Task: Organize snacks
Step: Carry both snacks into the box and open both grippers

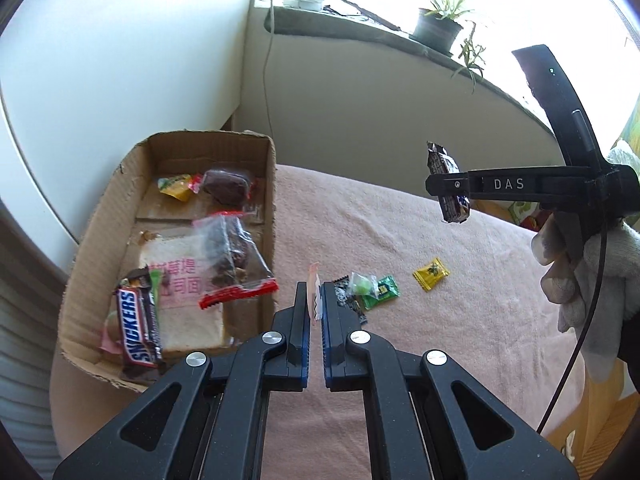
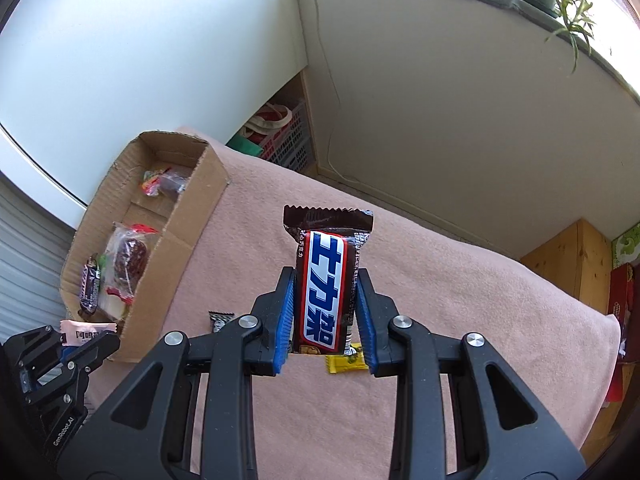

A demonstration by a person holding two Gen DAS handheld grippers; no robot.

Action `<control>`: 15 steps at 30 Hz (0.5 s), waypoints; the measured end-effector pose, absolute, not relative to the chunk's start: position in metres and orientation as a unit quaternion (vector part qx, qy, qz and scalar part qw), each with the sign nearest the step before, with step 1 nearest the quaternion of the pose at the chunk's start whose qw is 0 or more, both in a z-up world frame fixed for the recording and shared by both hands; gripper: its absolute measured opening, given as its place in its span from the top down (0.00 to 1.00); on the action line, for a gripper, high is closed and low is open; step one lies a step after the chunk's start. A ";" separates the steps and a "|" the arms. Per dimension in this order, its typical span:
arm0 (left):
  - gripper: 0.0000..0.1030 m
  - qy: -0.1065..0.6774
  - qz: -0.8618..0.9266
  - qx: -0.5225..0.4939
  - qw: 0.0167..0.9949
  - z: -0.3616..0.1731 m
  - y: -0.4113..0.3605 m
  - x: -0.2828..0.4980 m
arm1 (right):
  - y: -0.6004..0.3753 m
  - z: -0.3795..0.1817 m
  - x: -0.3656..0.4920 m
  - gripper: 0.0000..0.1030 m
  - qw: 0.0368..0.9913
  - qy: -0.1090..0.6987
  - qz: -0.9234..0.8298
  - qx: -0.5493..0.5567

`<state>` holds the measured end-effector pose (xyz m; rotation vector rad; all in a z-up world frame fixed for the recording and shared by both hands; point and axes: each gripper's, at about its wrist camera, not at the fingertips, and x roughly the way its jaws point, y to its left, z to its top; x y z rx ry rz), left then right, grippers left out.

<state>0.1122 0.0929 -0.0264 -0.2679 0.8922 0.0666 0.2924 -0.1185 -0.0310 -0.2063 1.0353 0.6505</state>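
My left gripper (image 1: 315, 300) is shut on a thin pink-and-white snack packet (image 1: 314, 295), held edge-on beside the right wall of the cardboard box (image 1: 92, 240); the packet also shows in the right wrist view (image 2: 86, 333). My right gripper (image 2: 325, 304) is shut on a brown Snickers bar (image 2: 325, 280), held upright above the pink cloth (image 2: 440, 280). It also shows in the left wrist view (image 1: 448, 188), raised at the right. The box holds a Snickers bar (image 1: 138, 326), a bread packet (image 1: 184, 308), bagged brown cakes (image 1: 230, 256) and small candies.
On the cloth lie a yellow candy (image 1: 431, 275), a green packet (image 1: 382, 292), a clear packet with a green sweet (image 1: 362, 285) and a black-and-white packet (image 1: 344, 296). A windowsill with a potted plant (image 1: 438, 28) runs behind. A wooden cabinet (image 2: 568, 260) stands at the right.
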 end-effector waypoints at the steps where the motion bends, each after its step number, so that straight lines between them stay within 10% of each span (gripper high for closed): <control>1: 0.96 0.426 0.037 -0.131 0.894 -0.024 0.099 0.114 | -0.110 -0.027 0.291 0.71 0.813 0.483 0.311 -0.099; 15: 0.96 0.409 0.092 -0.151 0.895 -0.008 0.182 0.122 | -0.003 -0.003 0.264 0.71 0.784 0.471 0.381 -0.136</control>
